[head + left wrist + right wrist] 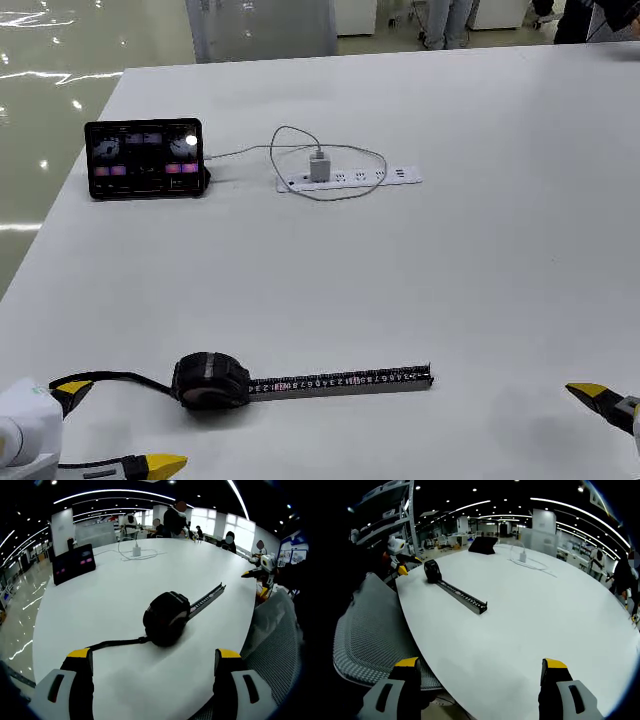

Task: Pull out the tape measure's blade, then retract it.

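Lower left in the head view, the left gripper point(118, 425) holds its 2 jaws spread, empty. Just right, the black tape measure point(210, 380) lies on the white table point(400, 280), blade point(345, 380) extended rightward. In the right gripper view, the right gripper point(479, 667) gapes empty, well apart from the blade tip.

Overhead strip lights point(120, 489) are lighting the white counter point(400, 280) evenly and brightly; the tape measure point(211, 380) is casting only a faint, soft shadow; the glossy floor point(40, 60) is throwing glare; both gripper views are bending hard at the edges, fisheye style.
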